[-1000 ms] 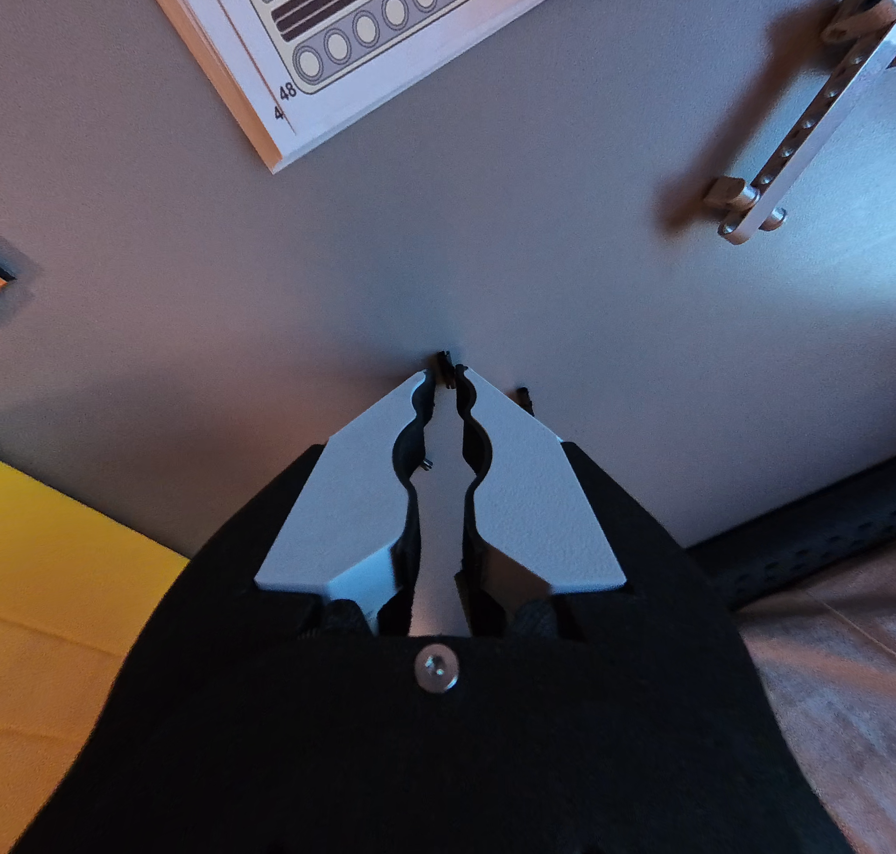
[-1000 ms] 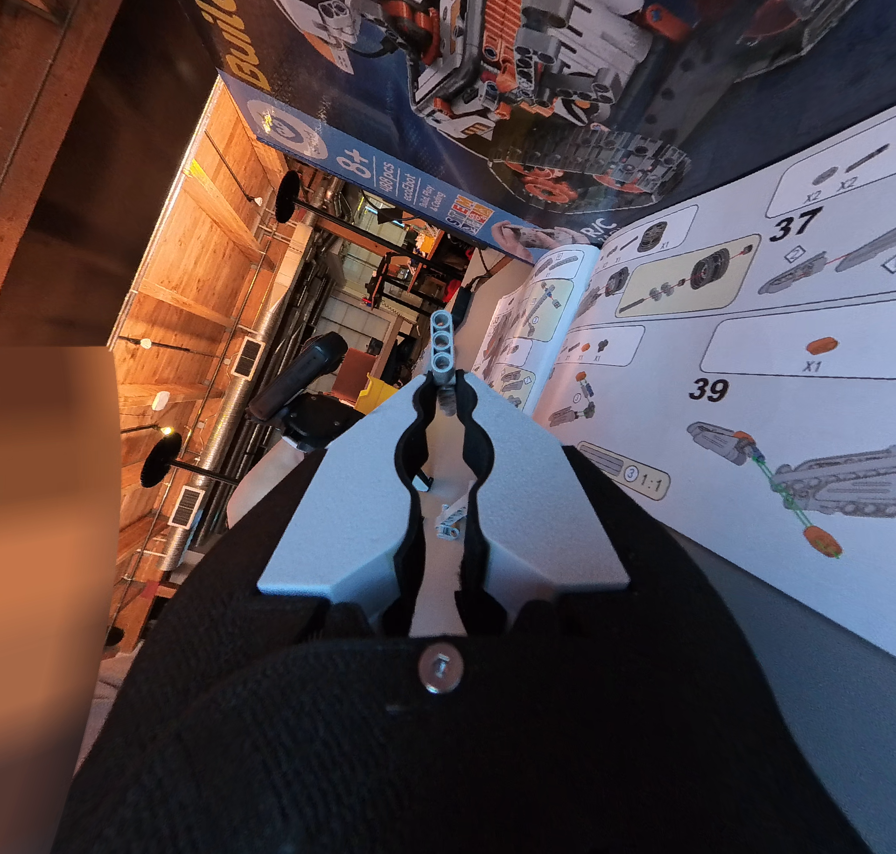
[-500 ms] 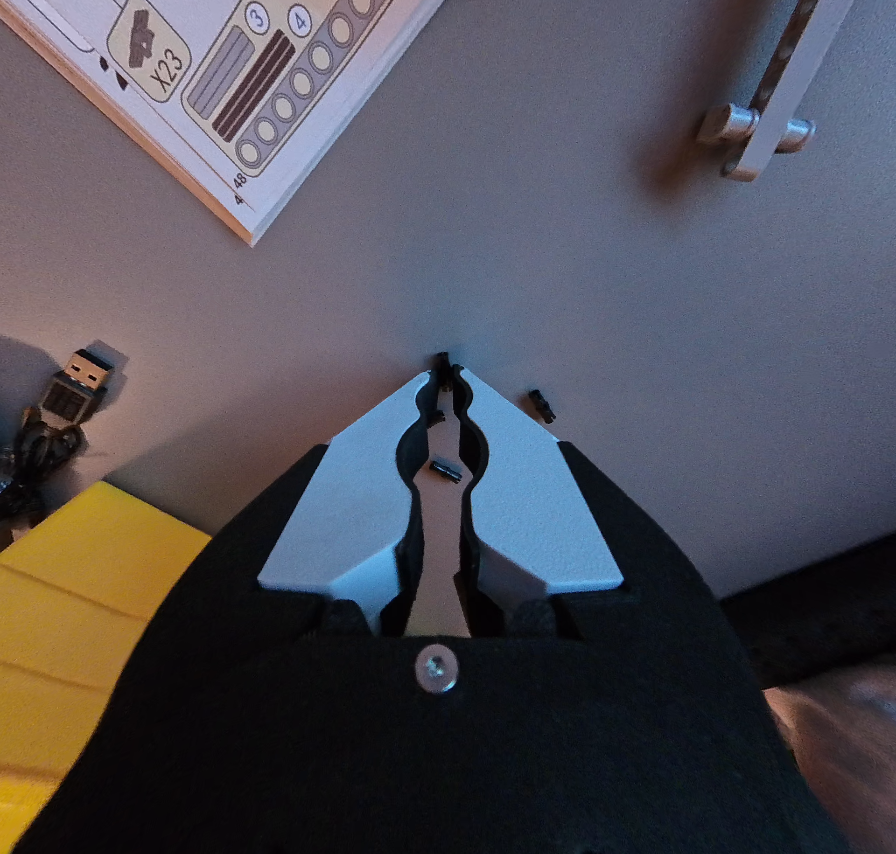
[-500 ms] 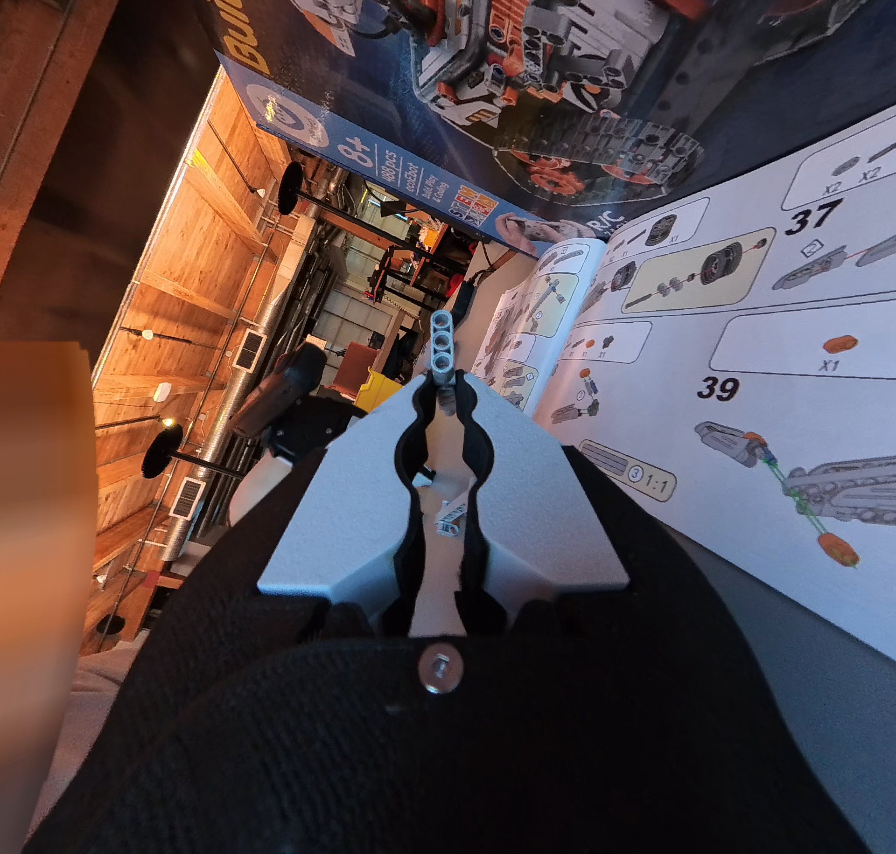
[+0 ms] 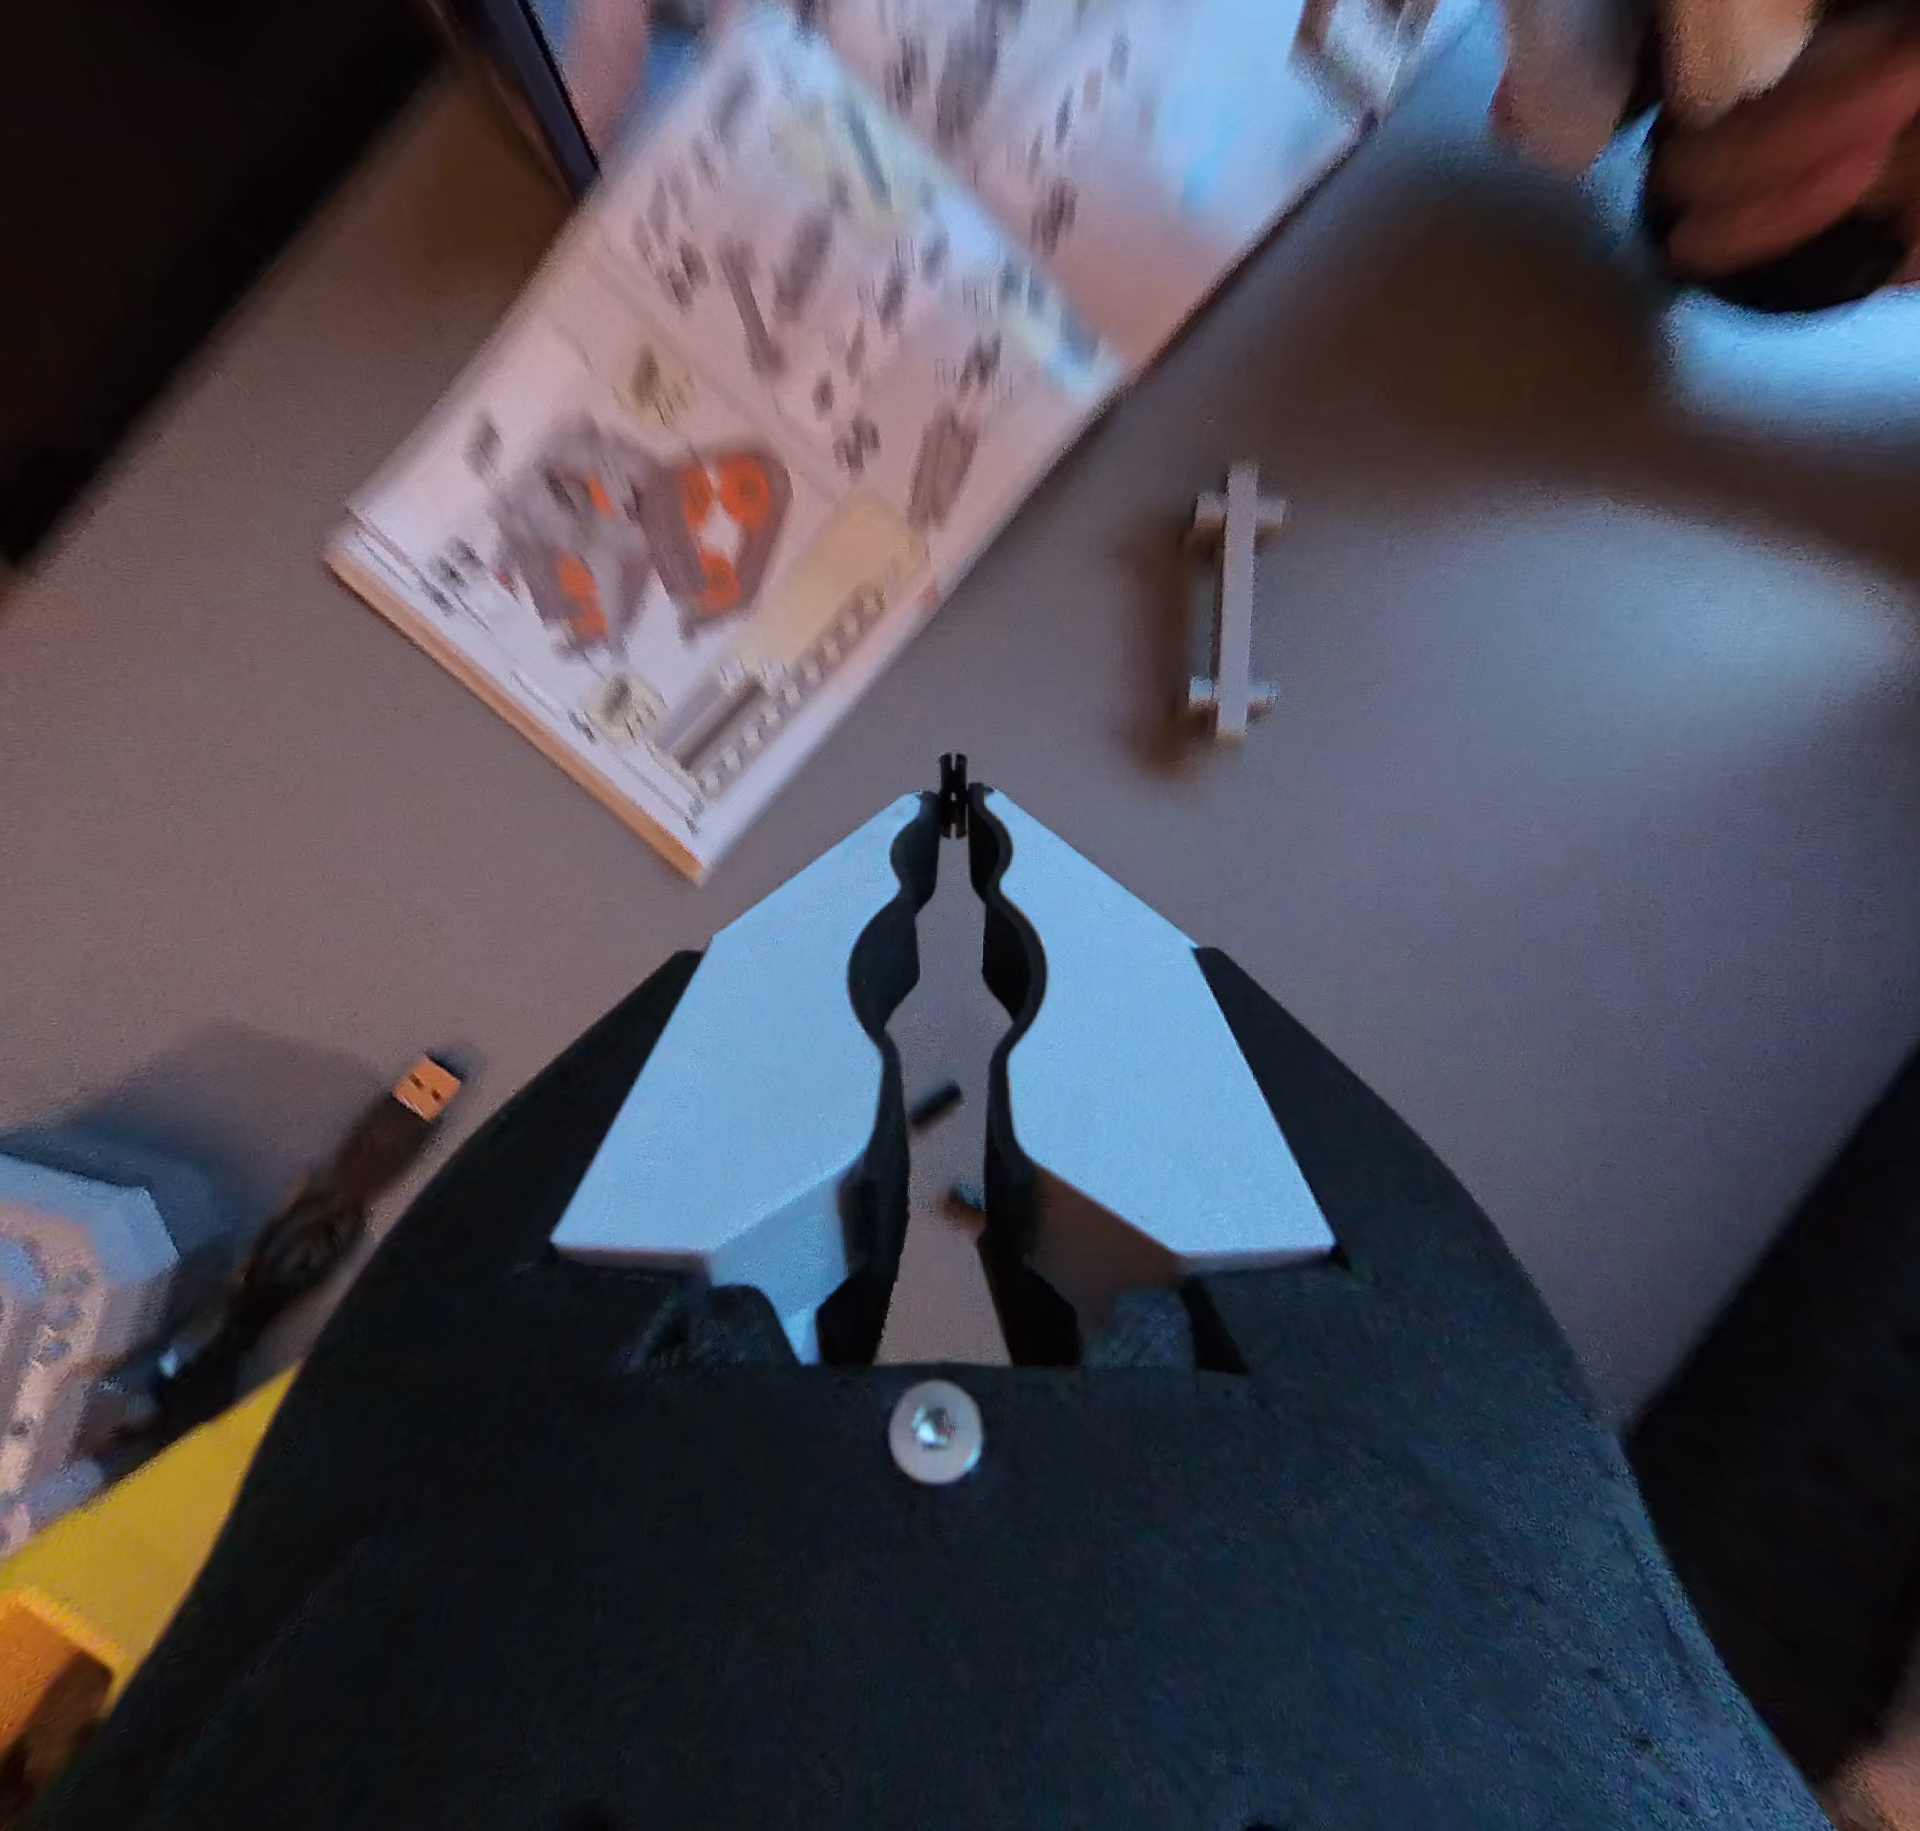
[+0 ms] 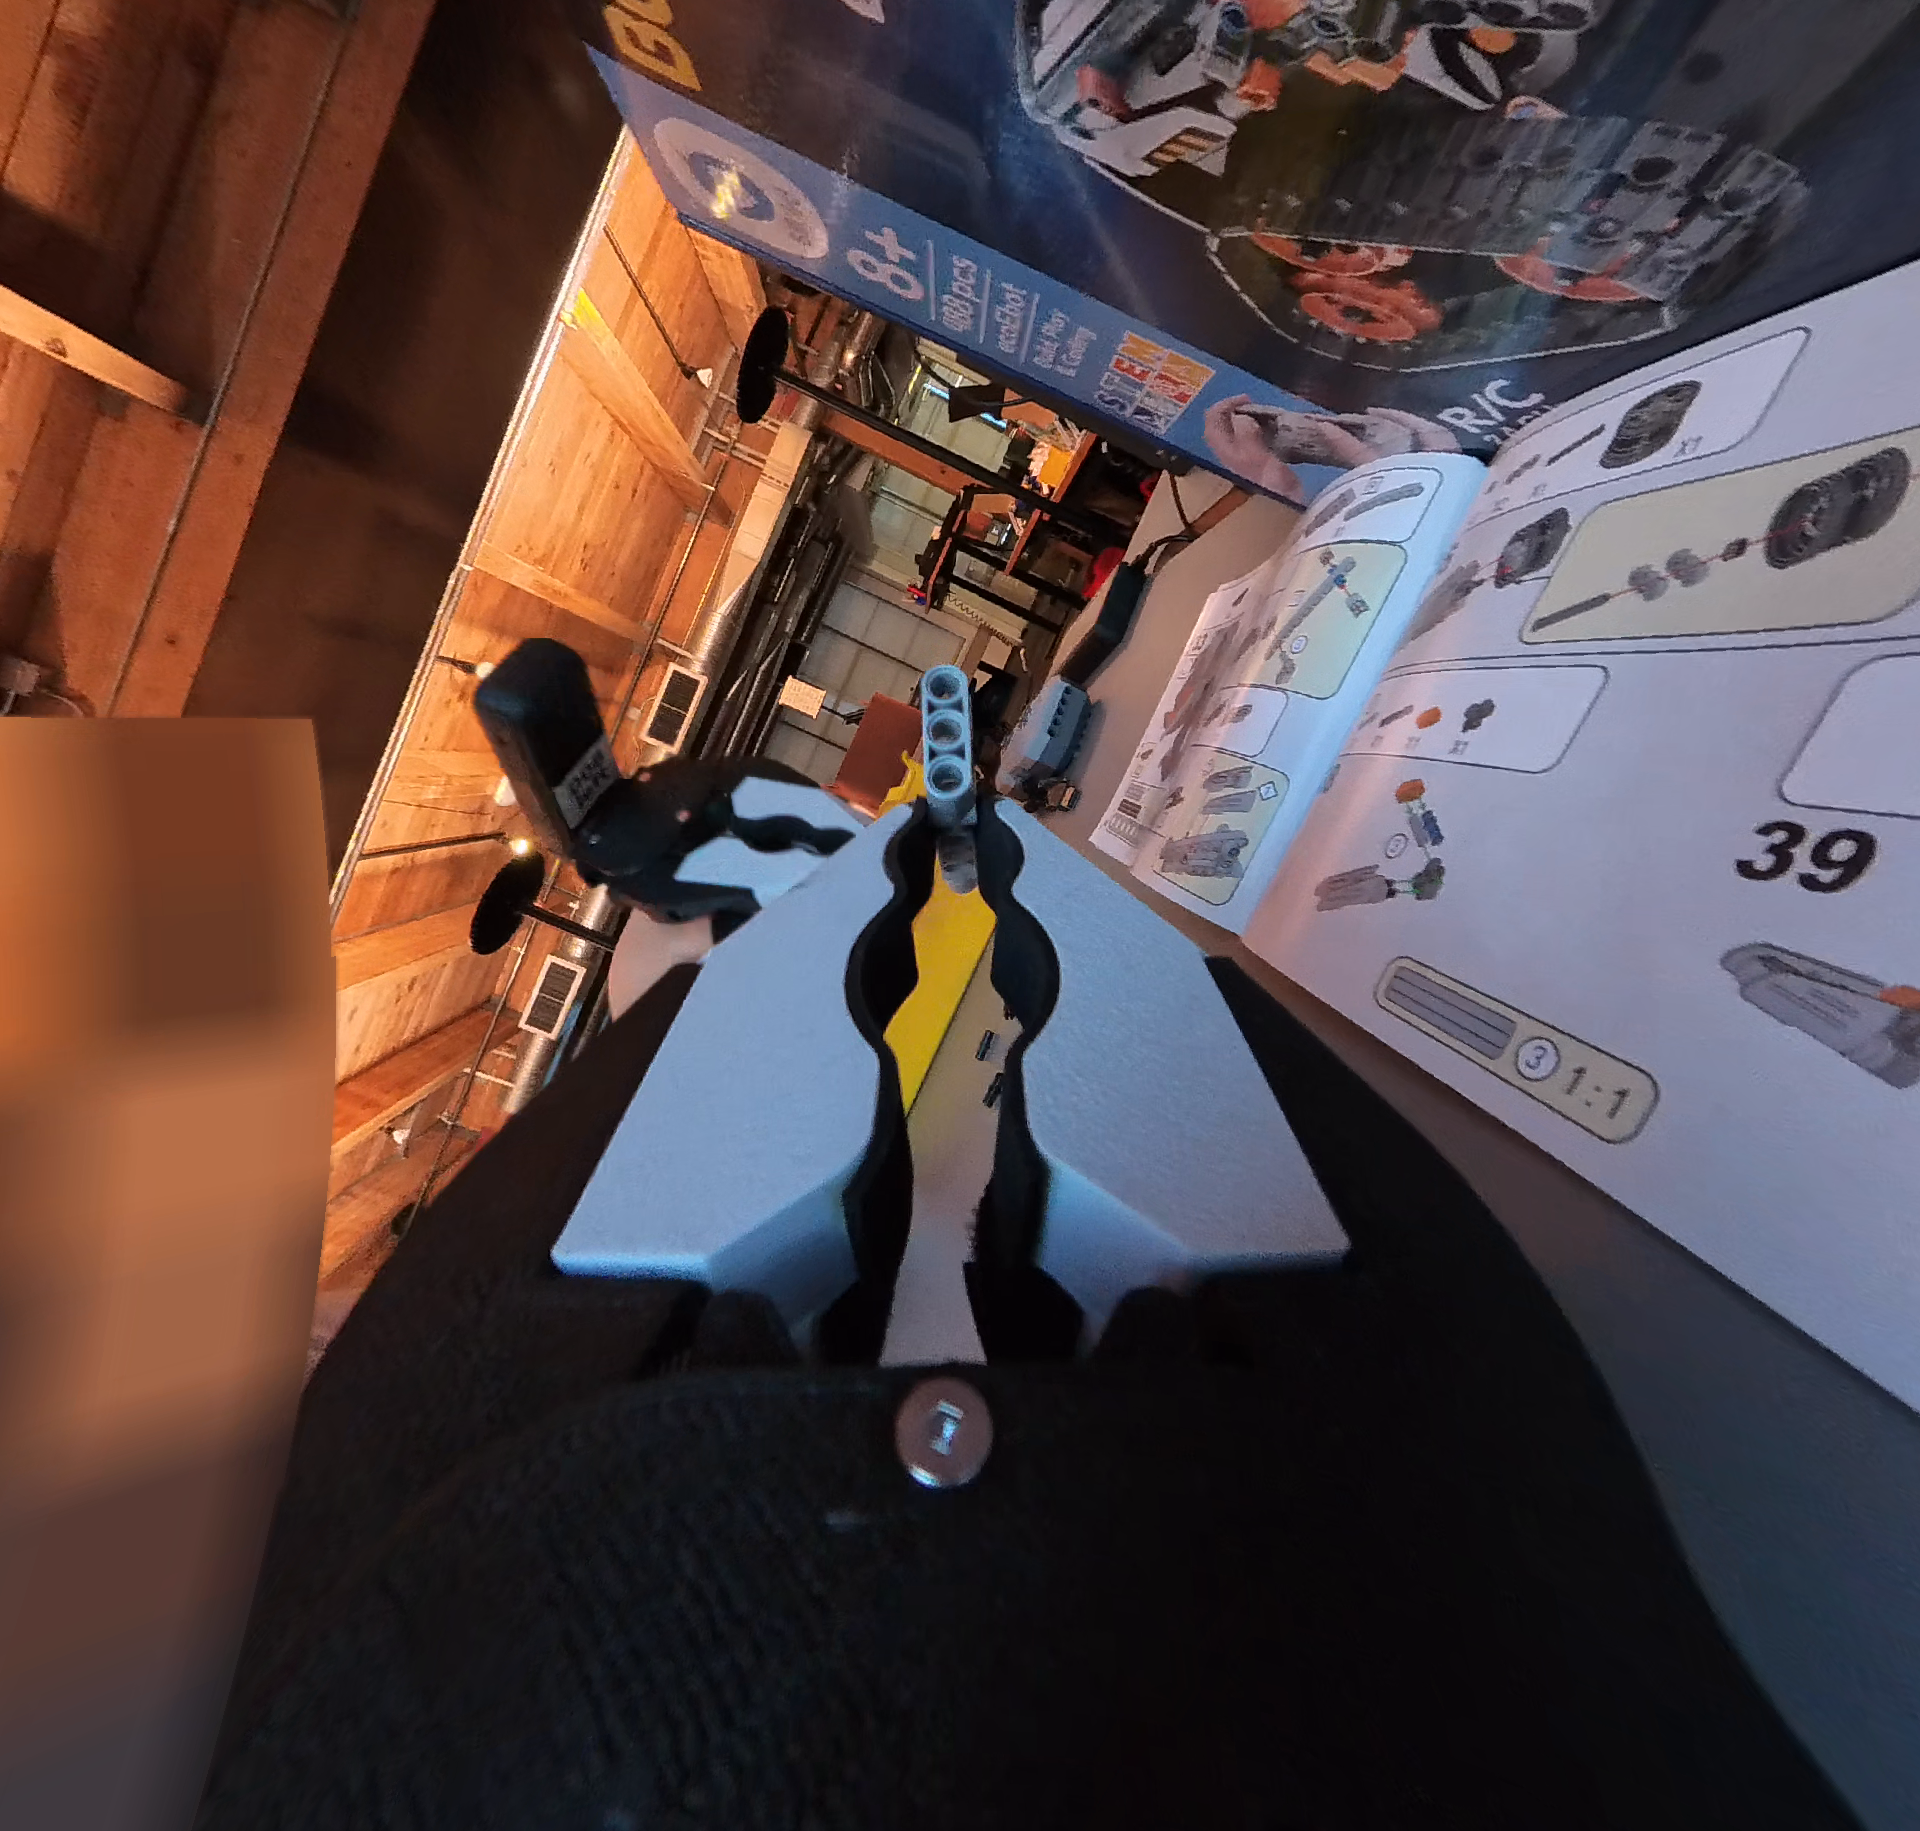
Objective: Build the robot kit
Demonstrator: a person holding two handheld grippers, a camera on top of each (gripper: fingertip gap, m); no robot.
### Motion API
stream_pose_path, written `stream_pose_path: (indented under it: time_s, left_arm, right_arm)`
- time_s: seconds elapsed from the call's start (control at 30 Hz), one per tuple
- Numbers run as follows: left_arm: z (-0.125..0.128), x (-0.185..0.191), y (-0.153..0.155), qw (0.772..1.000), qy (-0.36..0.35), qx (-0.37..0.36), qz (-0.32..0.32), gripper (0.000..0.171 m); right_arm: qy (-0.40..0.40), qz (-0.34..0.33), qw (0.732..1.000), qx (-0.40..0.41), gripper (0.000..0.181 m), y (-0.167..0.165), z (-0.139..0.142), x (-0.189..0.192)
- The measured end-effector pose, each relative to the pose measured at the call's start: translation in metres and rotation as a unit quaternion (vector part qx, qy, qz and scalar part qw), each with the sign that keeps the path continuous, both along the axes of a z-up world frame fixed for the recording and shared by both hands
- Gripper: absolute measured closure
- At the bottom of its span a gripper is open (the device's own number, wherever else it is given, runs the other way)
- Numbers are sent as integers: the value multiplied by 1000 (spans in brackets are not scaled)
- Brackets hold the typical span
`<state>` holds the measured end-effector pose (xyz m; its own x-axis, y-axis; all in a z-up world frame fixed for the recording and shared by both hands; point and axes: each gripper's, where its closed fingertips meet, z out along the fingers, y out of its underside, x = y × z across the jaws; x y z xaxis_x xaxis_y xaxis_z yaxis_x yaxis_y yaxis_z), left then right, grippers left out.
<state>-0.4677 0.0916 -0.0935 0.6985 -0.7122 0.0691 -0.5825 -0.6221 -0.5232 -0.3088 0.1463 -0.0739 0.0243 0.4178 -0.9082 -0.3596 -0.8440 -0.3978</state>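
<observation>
My left gripper [image 5: 952,813] is shut on a small black pin [image 5: 952,792] and holds it well above the grey table [image 5: 1455,929]. Two more black pins [image 5: 933,1102] lie on the table below its jaws. A grey beam assembly [image 5: 1231,605] lies on the table ahead to the right. My right gripper [image 6: 948,825] is shut on a short grey beam with three holes [image 6: 945,748], held in the air and pointing forward. The left gripper also shows in the right wrist view [image 6: 717,836], just left of the beam.
An open instruction booklet [image 5: 748,451] lies on the table; it also shows in the right wrist view [image 6: 1621,846]. A toy kit box [image 6: 1247,140] stands behind it. A USB cable [image 5: 343,1189] and a yellow bin [image 5: 125,1532] sit at lower left. A person's hand [image 5: 1766,98] is at upper right. My hands' fingertips stand some 15 cm from each other.
My left gripper has lifted away from the table with the black pin, and its view now takes in the whole booklet. It has come closer to the right gripper's beam.
</observation>
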Motion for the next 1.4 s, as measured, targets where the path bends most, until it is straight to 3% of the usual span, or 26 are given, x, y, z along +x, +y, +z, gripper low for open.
stream_pose_path:
  time_s: [0.1,0.23,0.33,0.43,0.83,1.2,1.4]
  left_arm:
    - [44,16,19,988,-106,109,-4,169]
    - [103,28,26,942,-233,241,-21,169]
    - [135,19,31,901,-275,337,-5,169]
    - [149,16,28,879,-303,368,-4,169]
    - [156,33,10,852,-422,308,-51,169]
    - [144,41,12,861,-420,283,-51,170]
    - [149,39,13,851,-417,314,-49,169]
  right_arm:
    - [-2,4,1000,5,174,-1,2,0]
    - [12,12,1000,11,174,-3,8,0]
    - [22,27,999,27,174,-8,15,-2]
    - [39,26,998,47,174,-11,23,-1]
    - [38,3,999,26,175,-3,15,1]
    - [21,14,1000,-3,175,-3,5,-4]
    - [1,12,1000,-25,175,-3,-4,-4]
